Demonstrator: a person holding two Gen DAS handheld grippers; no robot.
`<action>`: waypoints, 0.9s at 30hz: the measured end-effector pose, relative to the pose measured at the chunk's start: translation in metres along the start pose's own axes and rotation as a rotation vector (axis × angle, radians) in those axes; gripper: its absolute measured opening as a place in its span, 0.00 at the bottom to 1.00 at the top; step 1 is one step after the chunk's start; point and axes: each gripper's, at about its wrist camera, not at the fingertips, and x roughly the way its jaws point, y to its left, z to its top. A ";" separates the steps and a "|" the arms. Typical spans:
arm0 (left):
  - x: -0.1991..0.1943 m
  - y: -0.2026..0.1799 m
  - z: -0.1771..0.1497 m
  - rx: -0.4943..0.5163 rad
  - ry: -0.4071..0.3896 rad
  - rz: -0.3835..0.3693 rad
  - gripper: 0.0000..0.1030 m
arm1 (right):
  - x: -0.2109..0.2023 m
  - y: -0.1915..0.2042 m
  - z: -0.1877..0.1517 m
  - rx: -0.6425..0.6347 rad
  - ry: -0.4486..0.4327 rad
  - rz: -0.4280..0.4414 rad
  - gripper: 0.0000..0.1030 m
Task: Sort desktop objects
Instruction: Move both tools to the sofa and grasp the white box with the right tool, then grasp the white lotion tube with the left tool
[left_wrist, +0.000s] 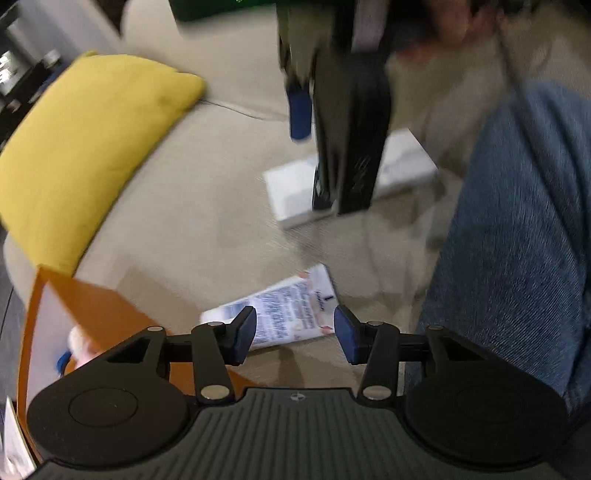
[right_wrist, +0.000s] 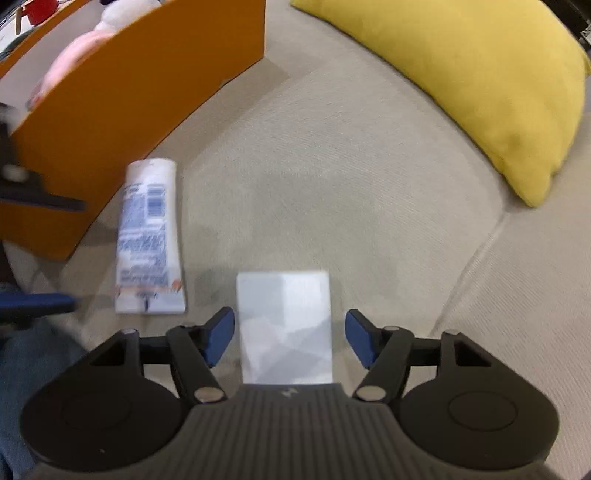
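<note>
Left gripper (left_wrist: 295, 334): fingers apart, nothing between them; it hangs over the tube at the lower centre of the left wrist view.
Right gripper (right_wrist: 290, 338): fingers apart, one on each side of the white box, with a gap showing on both sides, so no grip yet.
White box (right_wrist: 284, 325): lower centre of the right wrist view, lying flat on the beige couch cushion (right_wrist: 332, 184); in the left wrist view it sits in the upper middle, partly behind the right gripper.
Box axis: long side runs straight away from the right gripper, toward the top of the frame.
Box handling: probably light, stiff card with smooth faces; squeezing across its short width near the middle should hold it.
Tube (right_wrist: 149, 236): left of centre in the right wrist view, flat on the cushion, just beside the orange bin (right_wrist: 147, 92) in the upper left.
Tube axis: runs up and down the frame, round cap end toward the top, flat crimped end toward the bottom.
Tube handling: likely soft, light and a little slick; grip across the fuller body, not the thin crimp.
Yellow pillow (right_wrist: 461, 74): upper right, well apart from both things.
</note>
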 end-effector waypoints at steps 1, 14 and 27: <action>0.005 -0.003 0.000 0.016 0.016 -0.007 0.53 | -0.005 0.005 -0.006 -0.007 -0.002 -0.002 0.66; 0.045 -0.047 -0.001 0.366 0.123 0.097 0.62 | 0.013 0.007 -0.020 -0.036 0.085 -0.057 0.66; 0.065 -0.074 -0.012 0.766 0.181 0.211 0.73 | 0.011 0.014 -0.028 -0.106 0.139 0.019 0.66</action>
